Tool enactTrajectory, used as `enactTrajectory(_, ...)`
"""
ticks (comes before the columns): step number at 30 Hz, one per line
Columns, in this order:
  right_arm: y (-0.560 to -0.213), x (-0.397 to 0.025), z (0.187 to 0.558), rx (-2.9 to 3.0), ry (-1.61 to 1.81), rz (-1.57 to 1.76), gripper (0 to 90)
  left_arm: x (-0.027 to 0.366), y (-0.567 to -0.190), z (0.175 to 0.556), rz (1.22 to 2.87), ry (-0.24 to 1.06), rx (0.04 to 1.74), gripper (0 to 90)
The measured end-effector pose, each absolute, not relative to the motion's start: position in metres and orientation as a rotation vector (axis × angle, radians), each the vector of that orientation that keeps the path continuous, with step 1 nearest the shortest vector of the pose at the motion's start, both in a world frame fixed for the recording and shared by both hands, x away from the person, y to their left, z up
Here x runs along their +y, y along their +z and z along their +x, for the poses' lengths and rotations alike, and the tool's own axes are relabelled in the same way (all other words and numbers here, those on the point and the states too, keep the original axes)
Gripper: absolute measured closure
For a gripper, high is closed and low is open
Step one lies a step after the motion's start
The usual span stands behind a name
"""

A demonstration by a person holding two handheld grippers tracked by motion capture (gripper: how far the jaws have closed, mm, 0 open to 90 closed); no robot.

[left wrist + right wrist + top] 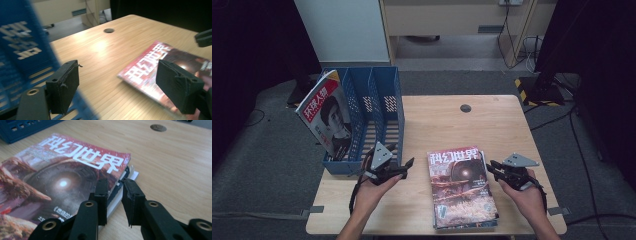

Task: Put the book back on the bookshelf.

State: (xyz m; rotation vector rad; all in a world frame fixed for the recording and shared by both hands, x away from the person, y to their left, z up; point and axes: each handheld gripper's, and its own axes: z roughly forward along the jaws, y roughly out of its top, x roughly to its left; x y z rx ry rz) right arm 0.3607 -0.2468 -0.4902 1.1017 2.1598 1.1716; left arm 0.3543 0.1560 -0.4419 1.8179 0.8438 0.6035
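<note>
The red magazine [462, 187] tops a small stack on the tabletop [507, 125], toward its 5 o'clock corner. At the stack's 3 o'clock edge sits the right gripper [492, 167], jaws a narrow gap apart at that edge, gripping nothing. The left gripper [404, 167] hovers at the magazine's 9 o'clock, jaws spread wide, beside the blue file rack [377, 107], which holds another magazine [324, 117].

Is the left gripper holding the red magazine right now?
No, the left gripper is open and empty in the high view, between the blue file rack and the red magazine, touching neither.
</note>
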Motion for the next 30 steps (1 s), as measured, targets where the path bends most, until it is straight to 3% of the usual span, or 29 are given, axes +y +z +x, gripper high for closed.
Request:
enactTrajectory(4, -0.489, -0.241, 0.364, 2.148, 1.206, 1.091, 80.1, 0.124, -0.447, 0.358, 1.843, 0.578, 0.838, 18.6)
enactTrajectory(7, -0.493, -0.234, 0.367, 2.176, 1.219, 1.08, 77.2, 0.109, -0.454, 0.359, 1.87, 0.546, 0.825, 18.6)
enactTrajectory(14, -0.498, -0.226, 0.368, 2.217, 1.251, 1.094, 45.7, 0.089, -0.475, 0.354, 1.935, 0.493, 0.818, 17.6)
enactTrajectory(17, -0.504, -0.223, 0.371, 2.247, 1.257, 1.14, 38.9, 0.079, -0.489, 0.348, 1.99, 0.476, 0.82, 16.5)
enactTrajectory(22, -0.511, -0.22, 0.376, 2.28, 1.256, 1.163, 34.2, 0.071, -0.502, 0.342, 2.002, 0.399, 0.844, 14.8)
enactTrajectory(30, -0.515, -0.218, 0.376, 2.312, 1.234, 1.166, 26.2, 0.074, -0.51, 0.347, 2.015, 0.38, 0.902, 11.9)
